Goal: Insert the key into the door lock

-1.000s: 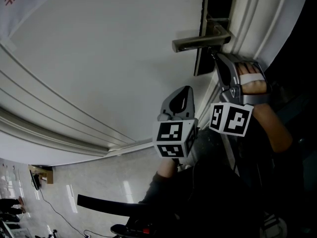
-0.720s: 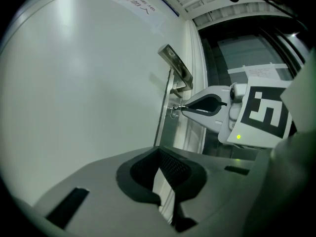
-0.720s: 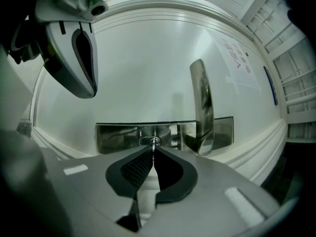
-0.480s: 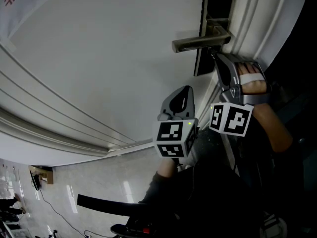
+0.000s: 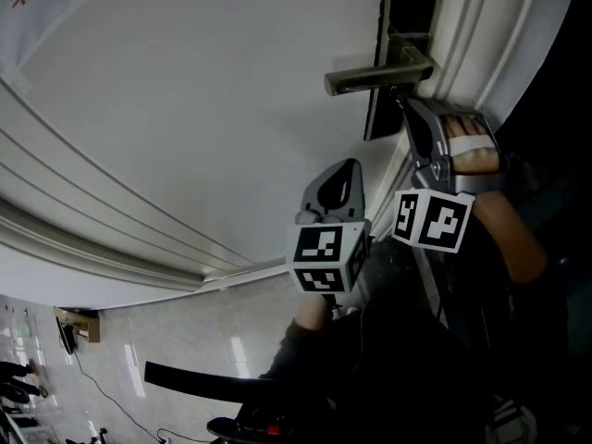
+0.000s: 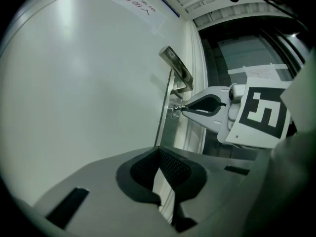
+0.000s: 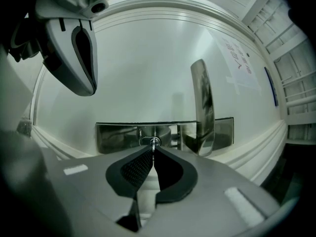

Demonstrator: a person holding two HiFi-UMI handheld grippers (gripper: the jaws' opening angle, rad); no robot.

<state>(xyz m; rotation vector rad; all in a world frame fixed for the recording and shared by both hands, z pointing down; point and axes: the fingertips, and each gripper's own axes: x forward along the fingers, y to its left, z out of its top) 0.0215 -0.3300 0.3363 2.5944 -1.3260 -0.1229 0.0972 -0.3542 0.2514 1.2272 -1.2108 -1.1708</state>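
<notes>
Head view: a white door [image 5: 185, 109] fills most of the frame, with a metal handle [image 5: 375, 76] sticking out from a dark lock plate [image 5: 409, 7] at its edge. The right gripper [image 5: 403, 107], held in a hand [image 5: 470, 155], points its tips at the plate just below the handle. The left gripper [image 5: 344, 176] hangs lower, apart from the door hardware and just beside the right one; the key cannot be made out here

Left gripper view: the left gripper's [image 6: 159, 151] jaws are pressed together at the tips with nothing between them. Beyond them the right gripper [image 6: 183, 108] reaches in from the right, and the key [image 6: 176, 108] bridges its tips and the plate under the handle [image 6: 177, 69]

Right gripper view: the right gripper's [image 7: 153, 148] jaws are pinched on the key [image 7: 154, 143], seen edge-on as a thin sliver. Its far end meets the round keyhole in the plate [image 7: 118, 137]; how deep it sits cannot be told. The handle [image 7: 203, 107] stands just right of the keyhole. The left gripper [image 7: 85, 85] shows at upper left, clear of the lock
</notes>
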